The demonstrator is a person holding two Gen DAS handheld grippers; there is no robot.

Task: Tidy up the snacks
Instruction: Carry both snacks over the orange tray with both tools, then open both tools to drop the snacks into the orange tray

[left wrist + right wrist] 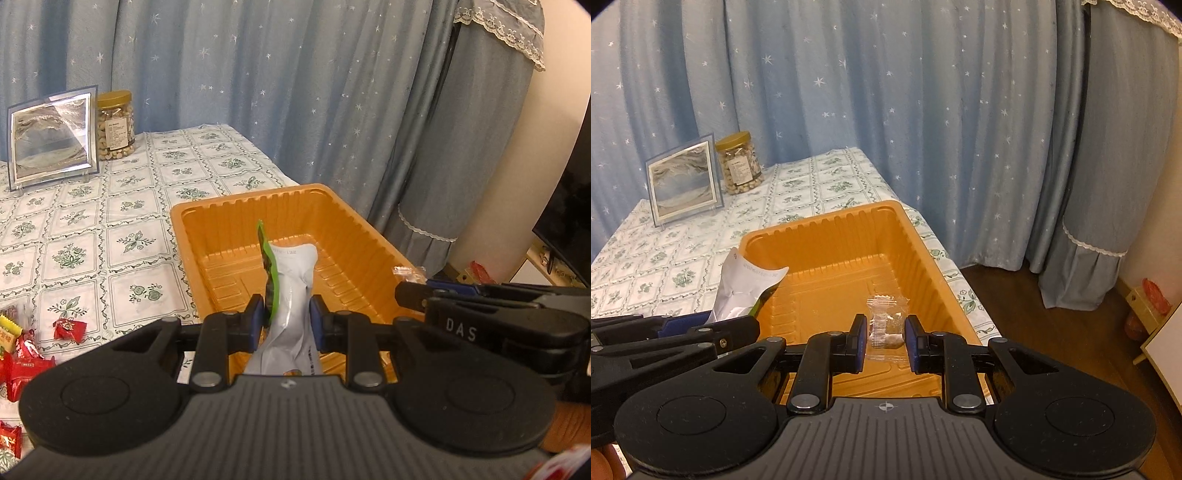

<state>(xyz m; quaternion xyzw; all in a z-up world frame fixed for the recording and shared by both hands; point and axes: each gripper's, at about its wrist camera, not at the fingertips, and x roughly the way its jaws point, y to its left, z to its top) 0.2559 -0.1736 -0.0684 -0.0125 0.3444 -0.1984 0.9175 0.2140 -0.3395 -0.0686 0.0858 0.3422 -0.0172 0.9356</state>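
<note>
An orange plastic tray (192,236) stands near the table's right edge; it also shows in the right wrist view (916,243). My left gripper (286,317) is shut on a silver snack pouch with a green edge (291,280) and holds it upright over the tray's near end. The pouch also shows in the right wrist view (742,288), at the tray's left rim. My right gripper (885,341) is shut on a small clear-wrapped snack (884,323) above the tray's near end. The right gripper also shows in the left wrist view (410,293), with the wrapper's tip (408,272).
Several red wrapped candies (68,328) lie on the floral tablecloth (92,229) left of the tray. A framed picture (51,138) and a jar of nuts (115,125) stand at the table's back. Blue curtains hang behind. The table's edge drops to a dark floor (1052,325) on the right.
</note>
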